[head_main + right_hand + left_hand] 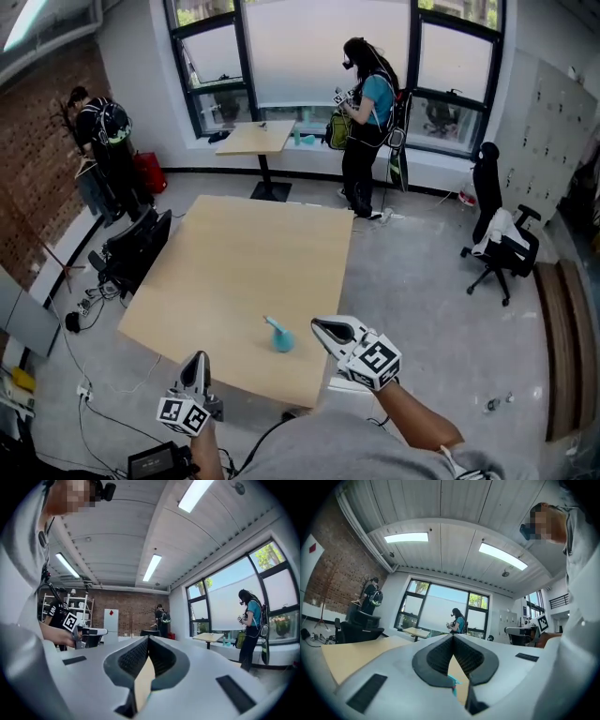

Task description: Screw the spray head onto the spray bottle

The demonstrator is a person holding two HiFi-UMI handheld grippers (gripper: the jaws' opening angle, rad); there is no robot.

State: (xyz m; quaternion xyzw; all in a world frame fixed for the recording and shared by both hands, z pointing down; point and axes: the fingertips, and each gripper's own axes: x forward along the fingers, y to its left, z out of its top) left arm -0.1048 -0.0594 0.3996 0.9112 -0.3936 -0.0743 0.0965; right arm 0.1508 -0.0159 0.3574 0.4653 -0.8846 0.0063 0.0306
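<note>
A small teal spray bottle (278, 335) rests on the pale wooden table (234, 272), near its front edge; the head and the bottle do not show as separate parts. My left gripper (196, 360) hovers off the table's front edge, left of the bottle and apart from it, shut and empty. In the left gripper view its pads (440, 656) meet, and a sliver of the teal bottle (453, 684) shows below them. My right gripper (323, 326) is just right of the bottle and raised, also shut and empty. Its pads (133, 656) meet in the right gripper view.
A person (367, 122) stands by the window beside a small table (255, 138); another person (101, 141) is by the brick wall. A black office chair (500, 239) is on the right. A black chair and cables (131, 253) lie left of the table.
</note>
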